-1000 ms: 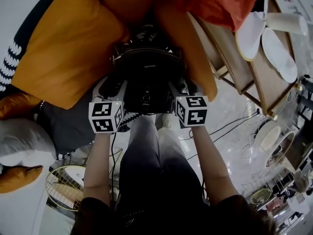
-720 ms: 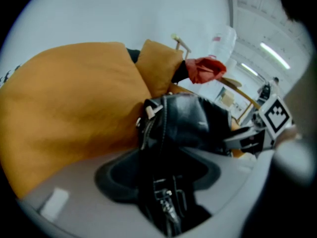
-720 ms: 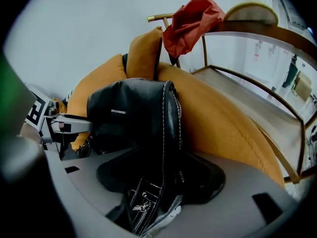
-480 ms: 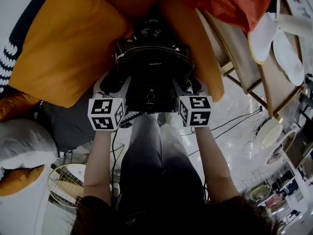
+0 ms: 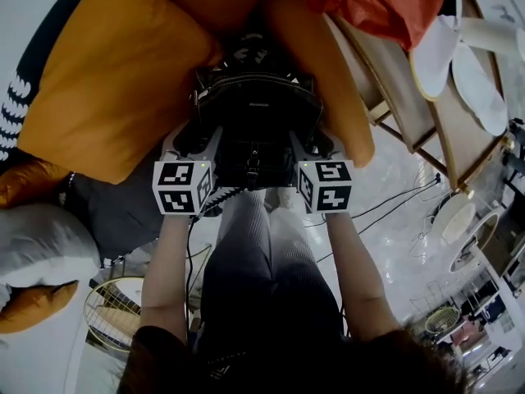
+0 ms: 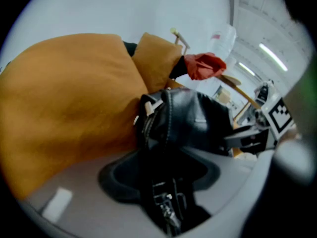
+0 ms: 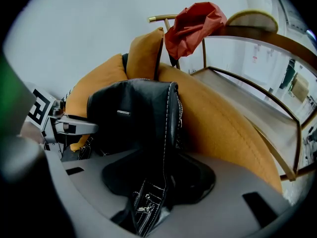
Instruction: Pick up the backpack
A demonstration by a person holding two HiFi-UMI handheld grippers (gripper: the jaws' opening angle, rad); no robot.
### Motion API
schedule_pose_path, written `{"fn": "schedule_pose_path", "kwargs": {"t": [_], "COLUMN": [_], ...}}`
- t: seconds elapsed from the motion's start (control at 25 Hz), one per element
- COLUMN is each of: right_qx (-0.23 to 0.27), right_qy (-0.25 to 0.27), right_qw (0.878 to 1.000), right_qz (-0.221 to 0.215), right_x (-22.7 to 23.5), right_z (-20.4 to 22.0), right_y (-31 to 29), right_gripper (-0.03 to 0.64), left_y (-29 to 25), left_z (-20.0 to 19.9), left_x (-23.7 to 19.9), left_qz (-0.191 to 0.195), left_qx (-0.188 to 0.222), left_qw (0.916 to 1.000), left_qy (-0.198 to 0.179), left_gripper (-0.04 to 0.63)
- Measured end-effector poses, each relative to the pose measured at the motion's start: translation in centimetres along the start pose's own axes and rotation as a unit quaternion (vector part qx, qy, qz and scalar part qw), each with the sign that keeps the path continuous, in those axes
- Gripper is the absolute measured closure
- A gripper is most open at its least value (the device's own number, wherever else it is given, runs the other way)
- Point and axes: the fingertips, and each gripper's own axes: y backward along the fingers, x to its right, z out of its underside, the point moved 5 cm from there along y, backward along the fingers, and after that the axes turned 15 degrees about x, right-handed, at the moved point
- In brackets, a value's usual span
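Observation:
A black leather backpack (image 5: pixel 256 113) stands upright between two orange cushions. My left gripper (image 5: pixel 195 140) is at its left side and my right gripper (image 5: pixel 315 144) at its right side. In the left gripper view the backpack's stitched side edge (image 6: pixel 166 133) runs down between the dark pads of the left gripper (image 6: pixel 159 185), whose jaws are closing on it. In the right gripper view the backpack's white-stitched side seam and zipper (image 7: pixel 166 148) fill the gap of the right gripper (image 7: pixel 158 182), whose jaws are also closing on it.
A big orange cushion (image 5: pixel 115 80) presses on the backpack's left and another (image 5: pixel 324 80) on its right. A red cloth (image 5: pixel 377 2) hangs over a wooden rack (image 5: pixel 410 113) with white plates. A wire basket (image 5: pixel 115 306) and cables (image 5: pixel 385 212) lie on the floor by the person's legs.
Both grippers stay at the backpack's sides. The left one has edged slightly inward toward the bag. The backpack has not moved.

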Motion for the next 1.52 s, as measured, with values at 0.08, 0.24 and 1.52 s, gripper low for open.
{"fn": "schedule_pose_path", "kwargs": {"t": [0.08,0.24,1.52], "right_qx": [0.001,-0.001,0.050], "right_qy": [0.000,-0.002,-0.022], "right_qw": [1.000,1.000,0.998], "right_qz": [0.000,0.000,-0.030], "right_x": [-0.3,-0.9,-4.3], "right_z": [-0.2,-0.5,-2.6], "right_y": [0.4,1.1,12.9], "right_gripper": [0.477,0.503,0.541], "left_y": [0.1,0.5,12.5], "left_z": [-0.1,-0.4,-3.4], "left_x": [0.1,0.1,6.6], "left_qz": [0.003,0.009,0.001], "left_qx": [-0.004,-0.011,0.043], "left_qw": [1.0000,0.9999,0.9987], "left_qy": [0.002,0.005,0.026], "left_gripper": [0.376,0.396,0.482]}}
